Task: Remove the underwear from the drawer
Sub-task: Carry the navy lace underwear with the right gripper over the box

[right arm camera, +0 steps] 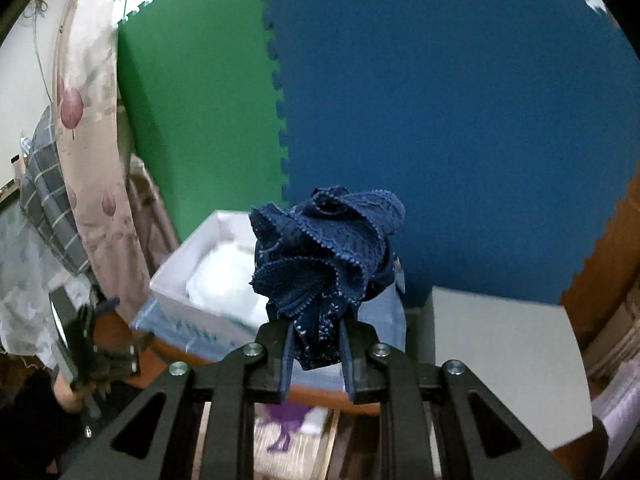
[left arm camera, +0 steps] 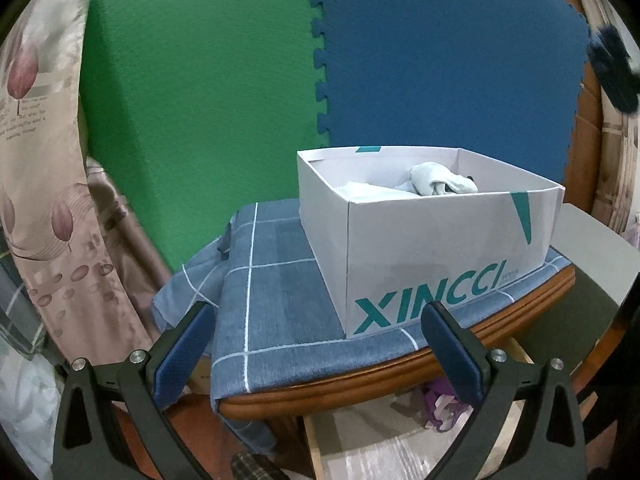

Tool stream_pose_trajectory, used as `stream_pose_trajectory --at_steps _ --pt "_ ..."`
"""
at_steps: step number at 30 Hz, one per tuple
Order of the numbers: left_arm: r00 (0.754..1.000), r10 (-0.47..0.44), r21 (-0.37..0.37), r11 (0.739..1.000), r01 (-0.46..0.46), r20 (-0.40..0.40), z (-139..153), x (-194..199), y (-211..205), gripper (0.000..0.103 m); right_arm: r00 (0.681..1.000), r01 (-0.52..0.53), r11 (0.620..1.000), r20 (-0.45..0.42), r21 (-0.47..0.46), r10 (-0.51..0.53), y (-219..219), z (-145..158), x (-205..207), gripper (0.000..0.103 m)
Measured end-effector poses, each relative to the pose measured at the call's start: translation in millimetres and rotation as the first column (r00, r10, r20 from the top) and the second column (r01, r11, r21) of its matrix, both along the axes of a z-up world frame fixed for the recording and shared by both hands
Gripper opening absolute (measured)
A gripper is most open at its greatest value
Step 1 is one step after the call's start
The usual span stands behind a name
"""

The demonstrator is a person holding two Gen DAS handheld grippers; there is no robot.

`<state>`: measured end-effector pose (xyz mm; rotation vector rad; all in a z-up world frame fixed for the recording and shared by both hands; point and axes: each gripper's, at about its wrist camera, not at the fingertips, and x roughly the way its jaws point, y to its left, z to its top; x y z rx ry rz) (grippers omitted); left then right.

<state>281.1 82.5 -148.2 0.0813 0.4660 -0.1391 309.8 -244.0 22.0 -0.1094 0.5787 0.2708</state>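
Holding nothing, left gripper hangs with jaws spread wide before the table's front edge. Box, standing in for the drawer, sits toward the table's right side, pale cloth left inside. Right gripper is clenched on navy underwear, lifted clear above the box, so the removal looks mostly done; setting it down remains. Box bottom hidden behind its walls; underwear's lower part is hidden between the jaws.

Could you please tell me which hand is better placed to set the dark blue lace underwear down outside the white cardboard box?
Right. Its gripper is shut on the dark blue lace underwear, held above the white cardboard box. The left gripper is open and empty, in front of the box.
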Motion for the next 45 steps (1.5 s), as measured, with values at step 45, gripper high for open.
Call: stream_pose_trajectory --at_steps 45 --pt "0.999 -0.024 -0.038 0.999 0.022 -0.030 -5 1 3 0.102 0.997 -0.067 0.998 -0.037 -0.012 0.066 58 -3 40 0.019"
